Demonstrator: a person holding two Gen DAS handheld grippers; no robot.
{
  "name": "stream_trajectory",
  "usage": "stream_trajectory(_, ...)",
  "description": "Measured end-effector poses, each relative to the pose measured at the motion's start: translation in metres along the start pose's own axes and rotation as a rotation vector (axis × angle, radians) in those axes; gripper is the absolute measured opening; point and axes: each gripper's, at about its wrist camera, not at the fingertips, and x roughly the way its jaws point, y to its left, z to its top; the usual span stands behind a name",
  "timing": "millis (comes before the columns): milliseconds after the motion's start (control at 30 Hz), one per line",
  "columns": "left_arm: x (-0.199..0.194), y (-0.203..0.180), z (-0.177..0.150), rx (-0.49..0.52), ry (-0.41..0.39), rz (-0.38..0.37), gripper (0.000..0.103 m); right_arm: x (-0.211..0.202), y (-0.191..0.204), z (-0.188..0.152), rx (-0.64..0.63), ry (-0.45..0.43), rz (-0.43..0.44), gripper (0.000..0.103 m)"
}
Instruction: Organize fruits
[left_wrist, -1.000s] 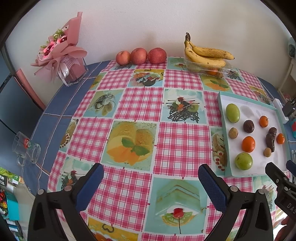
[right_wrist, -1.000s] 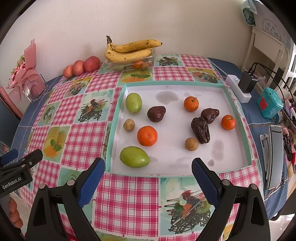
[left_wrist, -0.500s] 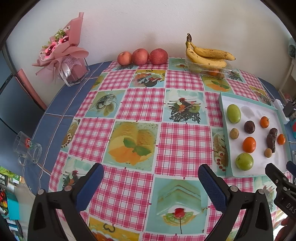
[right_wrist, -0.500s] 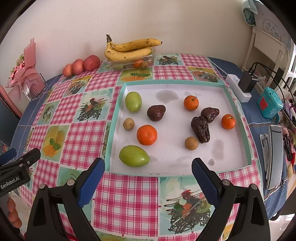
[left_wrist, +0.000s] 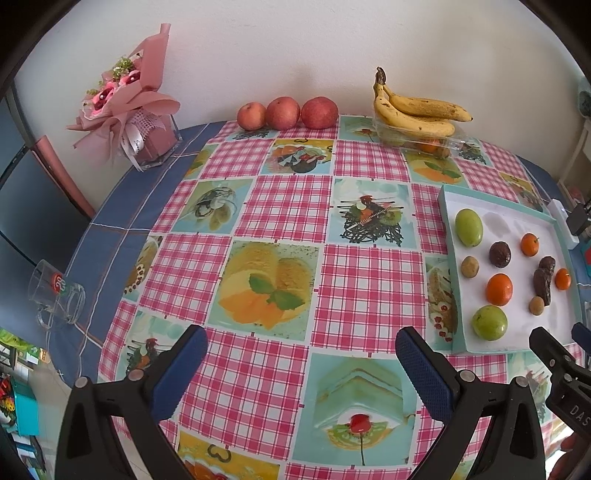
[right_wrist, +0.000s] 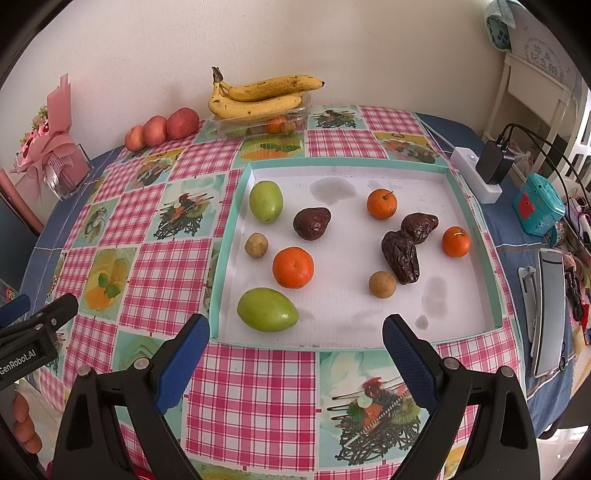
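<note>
A white tray with a teal rim (right_wrist: 476, 229) (left_wrist: 448, 236) lies on the checked tablecloth. It holds two green mangoes (right_wrist: 266, 309) (right_wrist: 266, 201), three oranges (right_wrist: 293, 267) (right_wrist: 382, 204) (right_wrist: 456, 241), three dark wrinkled fruits (right_wrist: 312, 223) (right_wrist: 400, 256) (right_wrist: 420, 228) and two small brown fruits (right_wrist: 256, 245) (right_wrist: 382, 284). My right gripper (right_wrist: 295, 343) is open and empty just before the tray's near rim. My left gripper (left_wrist: 301, 352) is open and empty over the tablecloth, left of the tray.
Bananas (right_wrist: 258, 98) rest on a clear box of fruit at the back wall, with three red apples (left_wrist: 288, 112) beside them. A pink bouquet (left_wrist: 125, 103) and a glass mug (left_wrist: 55, 295) stand at the left. A power strip with charger (right_wrist: 484, 170), phone (right_wrist: 550, 310) and clutter lie right.
Both grippers have drifted slightly; the scene has shifted a little in both views. Nothing was grasped or moved on the table.
</note>
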Motion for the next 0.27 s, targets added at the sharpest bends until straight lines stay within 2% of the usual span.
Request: stream_trajectory(267, 0.0000, 0.0000, 0.0001, -0.005, 0.001, 0.000, 0.103, 0.0002, 0.0004, 0.0004, -0.001, 0.001, 0.000, 0.095)
